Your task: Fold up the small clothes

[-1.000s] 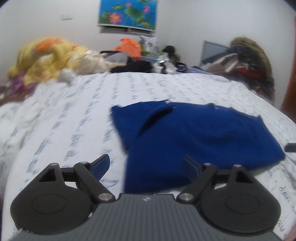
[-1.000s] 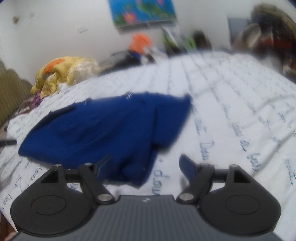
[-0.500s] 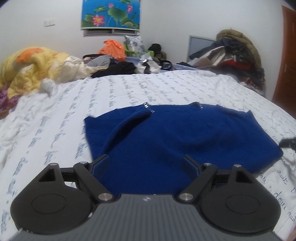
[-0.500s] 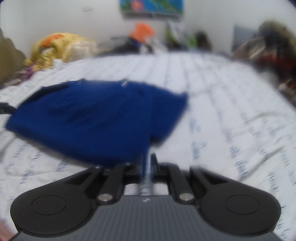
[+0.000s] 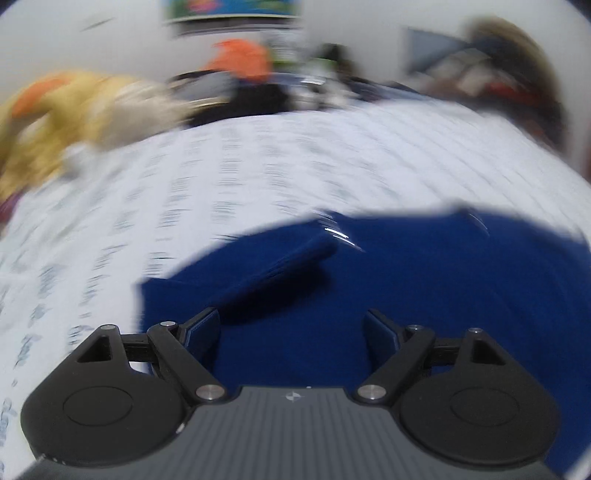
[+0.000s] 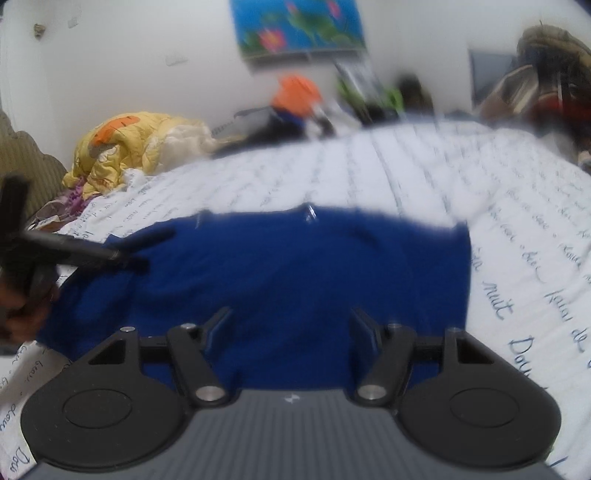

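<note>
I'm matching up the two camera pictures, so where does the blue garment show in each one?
Left wrist: blue garment fills the lower middle and right, past the left gripper.
Right wrist: blue garment spans the middle, beyond the right gripper.
Shared landmark: flower picture on the wall.

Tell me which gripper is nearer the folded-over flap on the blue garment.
Left. The left gripper is just short of the flap; the right gripper is over the blue garment's opposite side.

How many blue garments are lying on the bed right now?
1: the blue garment lies on the white sheet, just ahead of both grippers. Others may be hidden in the blurred pile at the far end.
</note>
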Demonstrator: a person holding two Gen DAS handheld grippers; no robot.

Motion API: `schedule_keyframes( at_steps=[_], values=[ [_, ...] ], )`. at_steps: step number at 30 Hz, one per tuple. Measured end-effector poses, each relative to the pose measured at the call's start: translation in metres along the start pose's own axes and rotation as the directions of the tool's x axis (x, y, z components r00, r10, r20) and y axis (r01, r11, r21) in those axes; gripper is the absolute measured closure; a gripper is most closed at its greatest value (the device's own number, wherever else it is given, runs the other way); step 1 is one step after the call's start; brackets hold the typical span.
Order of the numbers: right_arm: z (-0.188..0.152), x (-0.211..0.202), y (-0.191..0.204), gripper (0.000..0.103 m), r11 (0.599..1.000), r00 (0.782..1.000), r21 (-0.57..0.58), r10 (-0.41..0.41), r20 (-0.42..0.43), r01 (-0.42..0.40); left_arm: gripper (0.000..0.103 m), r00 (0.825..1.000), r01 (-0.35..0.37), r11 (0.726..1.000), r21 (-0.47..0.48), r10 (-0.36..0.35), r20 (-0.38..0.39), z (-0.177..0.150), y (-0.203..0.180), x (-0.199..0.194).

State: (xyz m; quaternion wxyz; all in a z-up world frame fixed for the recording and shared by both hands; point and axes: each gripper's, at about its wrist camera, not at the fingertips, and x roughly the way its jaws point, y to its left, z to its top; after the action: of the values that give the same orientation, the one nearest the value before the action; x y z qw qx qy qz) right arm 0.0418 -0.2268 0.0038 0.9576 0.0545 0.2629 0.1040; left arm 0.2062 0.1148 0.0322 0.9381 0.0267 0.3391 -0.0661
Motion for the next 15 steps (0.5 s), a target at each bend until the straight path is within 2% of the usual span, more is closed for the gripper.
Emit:
schedule_keyframes(
  at_steps=[3, 5, 8, 10, 11, 13, 15],
  values=[
    [-0.003, -0.004, 0.000, 0.035, 1.000, 1.000, -0.012, -0.026, 0.006, 0.026, 0.017, 0.998, -0.037, 0.980, -0.197, 0.045, 0.041, 0.009, 0.032, -0.010],
    [-0.004, -0.005, 0.001, 0.035, 0.999, 0.999, -0.022, -0.049, 0.015, 0.049, 0.014, 0.998, -0.042, 0.973, -0.227, 0.052, 0.039, 0.009, 0.039, -0.018],
    [-0.005, -0.001, -0.004, 0.028, 0.995, 0.996, -0.044, -0.088, -0.004, 0.088, 0.013, 0.996, -0.078, 0.990, -0.121, 0.084, 0.043, -0.001, 0.024, -0.033],
    [-0.006, 0.006, -0.008, 0.028, 0.992, 0.992, -0.044, -0.119, -0.038, 0.117, 0.011, 0.991, -0.125, 0.992, -0.033, 0.127, 0.050, -0.008, 0.007, -0.039],
    [-0.007, 0.004, -0.008, 0.028, 0.992, 0.992, -0.032, -0.120, -0.029, 0.119, 0.009, 0.989, -0.139, 0.990, -0.006, 0.139, 0.053, -0.013, 0.000, -0.041],
    [-0.007, -0.003, -0.006, 0.028, 0.995, 0.995, -0.019, -0.099, 0.009, 0.099, 0.006, 0.988, -0.146, 0.989, 0.012, 0.145, 0.053, -0.026, -0.012, -0.045],
    [-0.006, -0.008, 0.001, 0.028, 0.995, 0.996, -0.043, -0.085, 0.038, 0.087, 0.005, 0.987, -0.155, 0.988, -0.011, 0.156, 0.034, -0.042, -0.018, -0.045]
  ],
)
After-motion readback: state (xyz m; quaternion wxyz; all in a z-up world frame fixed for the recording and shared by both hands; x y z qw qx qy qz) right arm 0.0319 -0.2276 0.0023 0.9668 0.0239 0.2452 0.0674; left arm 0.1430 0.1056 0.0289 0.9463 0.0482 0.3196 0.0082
